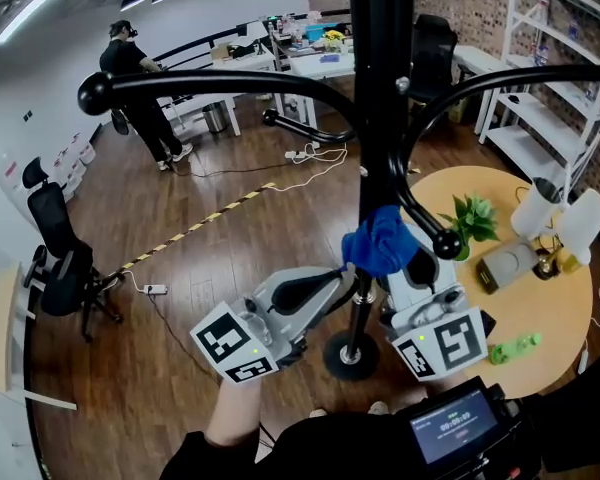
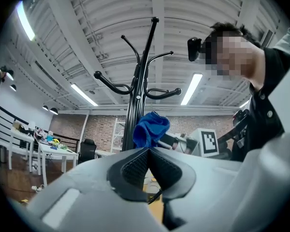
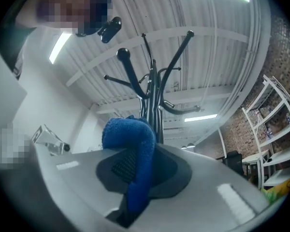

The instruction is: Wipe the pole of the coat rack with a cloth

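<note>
Cloth point(image 1: 380, 240): one, blue, seen at the single pole point(image 1: 378, 88)
Left gripper point(image 2: 149, 150): jaws closed together, nothing held
Right gripper point(image 1: 416, 272): clamped on cloth

Cloth point(image 1: 380, 240) at pole point(image 1: 378, 98), table point(image 1: 545, 313) right

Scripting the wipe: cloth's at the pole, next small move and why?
Probably slide the right hand-held gripper down the pole, keeping pressure on: the blue cloth is clamped in its jaws and looks to be against the pole, with bare pole below it.
</note>
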Motion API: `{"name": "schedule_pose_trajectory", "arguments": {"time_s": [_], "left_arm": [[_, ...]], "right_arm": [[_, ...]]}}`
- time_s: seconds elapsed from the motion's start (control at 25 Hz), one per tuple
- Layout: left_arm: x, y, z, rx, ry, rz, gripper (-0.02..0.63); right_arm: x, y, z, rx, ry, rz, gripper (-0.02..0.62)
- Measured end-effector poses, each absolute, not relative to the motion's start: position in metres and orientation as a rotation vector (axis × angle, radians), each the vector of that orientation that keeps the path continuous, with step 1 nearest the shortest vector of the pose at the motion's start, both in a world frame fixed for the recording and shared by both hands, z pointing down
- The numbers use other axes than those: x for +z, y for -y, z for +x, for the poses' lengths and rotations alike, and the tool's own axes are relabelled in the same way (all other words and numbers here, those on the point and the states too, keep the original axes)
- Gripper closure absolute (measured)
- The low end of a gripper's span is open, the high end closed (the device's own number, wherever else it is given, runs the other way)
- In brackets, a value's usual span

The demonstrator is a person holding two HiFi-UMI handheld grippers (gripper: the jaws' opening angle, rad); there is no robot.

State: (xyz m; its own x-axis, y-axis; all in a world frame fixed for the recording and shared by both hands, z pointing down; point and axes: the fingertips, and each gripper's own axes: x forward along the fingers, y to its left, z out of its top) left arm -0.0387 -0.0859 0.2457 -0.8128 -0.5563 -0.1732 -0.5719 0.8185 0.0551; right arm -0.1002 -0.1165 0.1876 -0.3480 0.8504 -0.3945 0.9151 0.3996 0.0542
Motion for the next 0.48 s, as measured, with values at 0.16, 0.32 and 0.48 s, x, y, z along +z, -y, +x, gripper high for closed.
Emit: {"name": "schedule_pose_trajectory", "arguments": {"time_s": [0.16, 0.32, 0.48], "left_arm": [[0.259, 0.078, -0.043, 0.173, -2.889, -0.86, 0.606], [0.272, 0.075, -0.045, 0.197, -2.937, -0.84, 0.606], [0.286, 0.078, -0.049, 0.211, -2.976, -0.84, 0.606]], "right_arm": [[0.246, 0.114, -0.102, -0.232, -2.402, 1.563, 0.548], [0.303, 0.113, -0.102, -0.205, -2.522, 1.588, 0.548], [0.363, 0.115, -0.107, -0.126, -2.633, 1.607, 0.548]]}}
